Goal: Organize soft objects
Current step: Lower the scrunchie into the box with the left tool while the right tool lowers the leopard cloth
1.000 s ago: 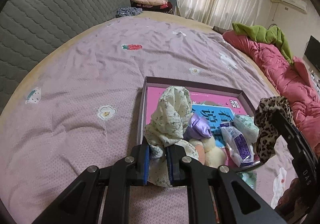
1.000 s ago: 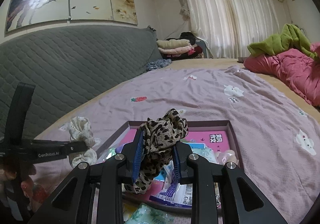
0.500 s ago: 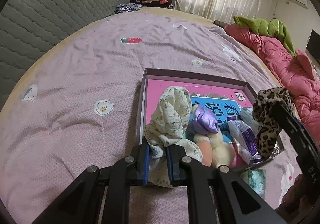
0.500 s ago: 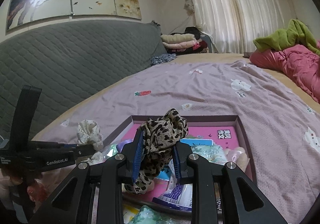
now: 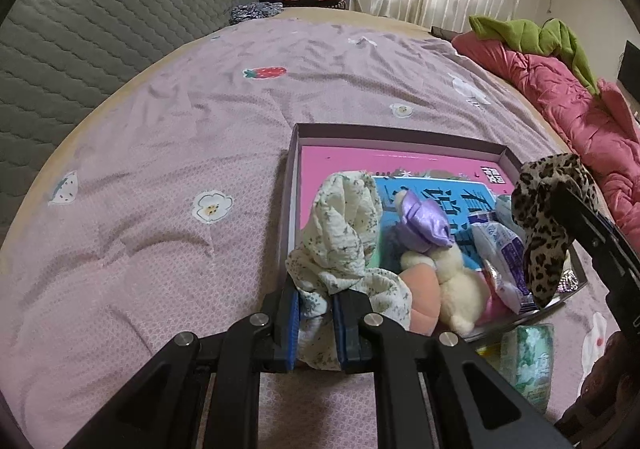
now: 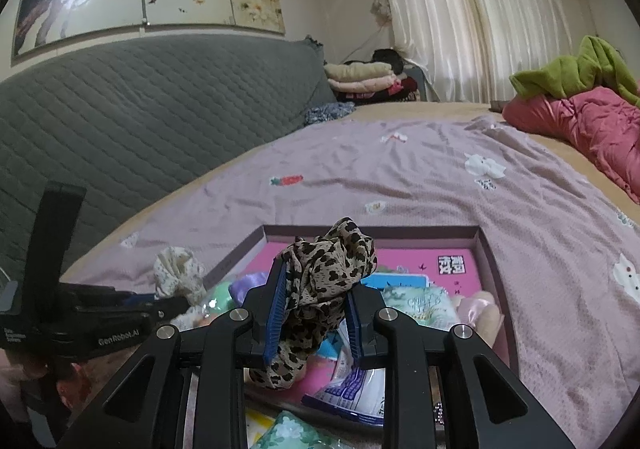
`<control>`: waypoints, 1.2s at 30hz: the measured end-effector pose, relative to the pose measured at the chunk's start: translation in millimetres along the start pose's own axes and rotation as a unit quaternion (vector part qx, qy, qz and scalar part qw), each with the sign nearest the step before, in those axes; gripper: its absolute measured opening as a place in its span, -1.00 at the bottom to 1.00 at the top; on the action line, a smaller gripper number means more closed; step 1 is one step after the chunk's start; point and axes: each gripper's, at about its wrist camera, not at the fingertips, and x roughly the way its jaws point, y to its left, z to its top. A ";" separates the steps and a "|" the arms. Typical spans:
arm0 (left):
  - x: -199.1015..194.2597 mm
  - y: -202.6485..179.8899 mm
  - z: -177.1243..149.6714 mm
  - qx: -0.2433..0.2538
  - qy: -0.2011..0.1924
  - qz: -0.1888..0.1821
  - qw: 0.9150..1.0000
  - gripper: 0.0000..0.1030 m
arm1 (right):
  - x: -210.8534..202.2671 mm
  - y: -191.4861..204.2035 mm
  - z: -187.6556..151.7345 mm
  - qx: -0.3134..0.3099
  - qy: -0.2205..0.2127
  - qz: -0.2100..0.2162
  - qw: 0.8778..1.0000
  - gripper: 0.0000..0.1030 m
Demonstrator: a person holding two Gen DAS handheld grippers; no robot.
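My left gripper (image 5: 315, 319) is shut on a cream floral cloth (image 5: 344, 233), held bunched over the near left corner of a shallow box (image 5: 394, 130) with a pink bottom. My right gripper (image 6: 314, 319) is shut on a leopard-print cloth (image 6: 326, 277), held above the box's (image 6: 372, 231) near side. In the left wrist view the leopard cloth (image 5: 548, 217) hangs at the right, over the box's right side. Inside the box lie a purple satin piece (image 5: 426, 225), a cream plush toy (image 5: 456, 281), a peach soft ball (image 5: 420, 285) and a tissue packet (image 5: 506, 261).
The box sits on a lilac bedspread (image 5: 160, 177) with small prints. A green tissue pack (image 5: 528, 357) lies on the bed just outside the box's near edge. A red quilt (image 5: 560, 101) runs along the right, a grey padded headboard (image 6: 140, 121) along the left.
Both views have shifted slightly: the box and its contents sit a bit further in front of the grippers. Both cloths stay clamped as before.
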 end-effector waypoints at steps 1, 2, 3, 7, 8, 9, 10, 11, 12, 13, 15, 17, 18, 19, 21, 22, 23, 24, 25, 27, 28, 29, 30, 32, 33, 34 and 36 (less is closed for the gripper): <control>1.0 0.0 -0.2 0.001 0.001 0.003 1.000 -0.72 | 1.2 -0.1 -0.3 0.000 0.003 -0.001 1.000 -0.46; 1.3 0.2 -0.8 0.002 0.002 0.005 1.000 -0.72 | 2.5 -0.5 -1.1 0.000 0.007 -0.004 1.000 -0.46; 1.8 -0.2 -1.5 0.005 0.002 0.006 1.000 -0.72 | 2.4 -1.2 -1.6 0.000 0.007 -0.004 1.000 -0.46; 3.5 -2.1 -3.0 0.011 0.005 0.009 1.000 -0.72 | 2.9 -3.7 -2.7 0.003 0.009 -0.004 1.000 -0.46; 3.7 -2.6 -3.2 0.013 0.005 0.011 1.000 -0.72 | 3.0 -3.9 -2.7 0.003 0.009 -0.004 1.000 -0.46; 3.8 -3.2 -3.6 0.015 0.005 0.012 1.000 -0.72 | 3.0 -3.9 -2.9 0.003 0.010 -0.004 1.000 -0.46; 4.5 -3.8 -4.0 0.016 0.006 0.011 1.000 -0.72 | 3.1 -3.4 -2.9 0.003 0.010 -0.003 1.000 -0.46; 5.0 -4.4 -4.6 0.017 0.007 0.011 1.000 -0.72 | 3.6 -3.1 -3.0 0.004 0.010 -0.001 1.000 -0.46; 5.3 -5.0 -5.2 0.018 0.009 0.011 1.000 -0.72 | 3.8 -3.1 -3.0 0.005 0.012 0.000 1.000 -0.46; 5.6 -5.8 -6.1 0.020 0.010 0.011 1.000 -0.72 | 4.1 -2.4 -2.9 0.003 0.011 -0.001 1.000 -0.46; 7.1 -5.8 -6.3 0.021 0.013 0.009 1.000 -0.72 | 5.2 -1.9 -3.7 0.003 0.016 0.001 1.000 -0.45; 9.3 -5.4 -6.6 0.021 0.019 0.012 1.000 -0.72 | 7.6 -2.5 -4.6 0.005 0.021 0.003 1.000 -0.45; 9.4 -5.0 -6.8 0.020 0.019 0.011 1.000 -0.72 | 9.6 -2.5 -5.8 0.004 0.027 0.002 1.000 -0.45; 9.2 -5.1 -7.0 0.019 0.019 0.010 1.000 -0.72 | 11.1 -2.3 -6.7 0.003 0.030 -0.001 1.000 -0.45; 8.7 -5.9 -7.5 0.022 0.019 0.011 1.000 -0.72 | 14.3 -2.7 -8.6 0.002 0.039 -0.007 0.999 -0.44; 8.8 -6.4 -7.8 0.023 0.020 0.011 0.999 -0.72 | 15.1 -3.6 -9.1 0.004 0.042 -0.008 0.999 -0.44; 9.2 -6.3 -7.6 0.023 0.021 0.011 0.999 -0.72 | 15.4 -5.0 -9.7 0.006 0.043 -0.007 0.999 -0.44; 9.3 -6.6 -7.9 0.023 0.022 0.011 0.999 -0.72 | 16.2 -5.5 -10.1 0.006 0.045 -0.009 0.999 -0.44; 9.3 -6.8 -8.0 0.023 0.023 0.012 0.999 -0.72 | 16.7 -5.7 -10.4 0.006 0.048 -0.011 0.999 -0.43; 9.5 -7.1 -7.1 0.023 0.023 0.011 0.999 -0.72 | 18.2 -6.2 -11.5 0.005 0.052 -0.012 0.999 -0.43; 9.3 -7.0 -7.2 0.022 0.024 0.012 0.999 -0.72 | 18.9 -6.4 -11.9 0.004 0.054 -0.014 0.998 -0.43; 8.4 -6.6 -7.2 0.021 0.023 0.010 0.999 -0.72 | 20.0 -5.8 -12.6 0.000 0.059 -0.018 0.998 -0.42; 7.9 -6.1 -7.5 0.020 0.023 0.009 0.999 -0.72 | 20.7 -5.0 -12.6 -0.003 0.060 -0.020 0.998 -0.42; 7.0 -6.1 -7.5 0.020 0.024 0.010 0.999 -0.72 | 22.0 -3.4 -13.3 -0.010 0.064 -0.026 0.998 -0.42; 6.9 -5.9 -7.5 0.020 0.024 0.010 0.999 -0.72 | 21.9 -2.4 -14.0 -0.014 0.064 -0.028 0.997 -0.42; 5.6 -5.8 -7.6 0.020 0.024 0.009 0.999 -0.72 | 21.7 -1.7 -14.9 -0.017 0.064 -0.030 0.997 -0.41; 5.2 -6.4 -8.0 0.021 0.023 0.009 0.999 -0.72 | 21.5 -1.4 -16.4 -0.020 0.067 -0.030 0.997 -0.33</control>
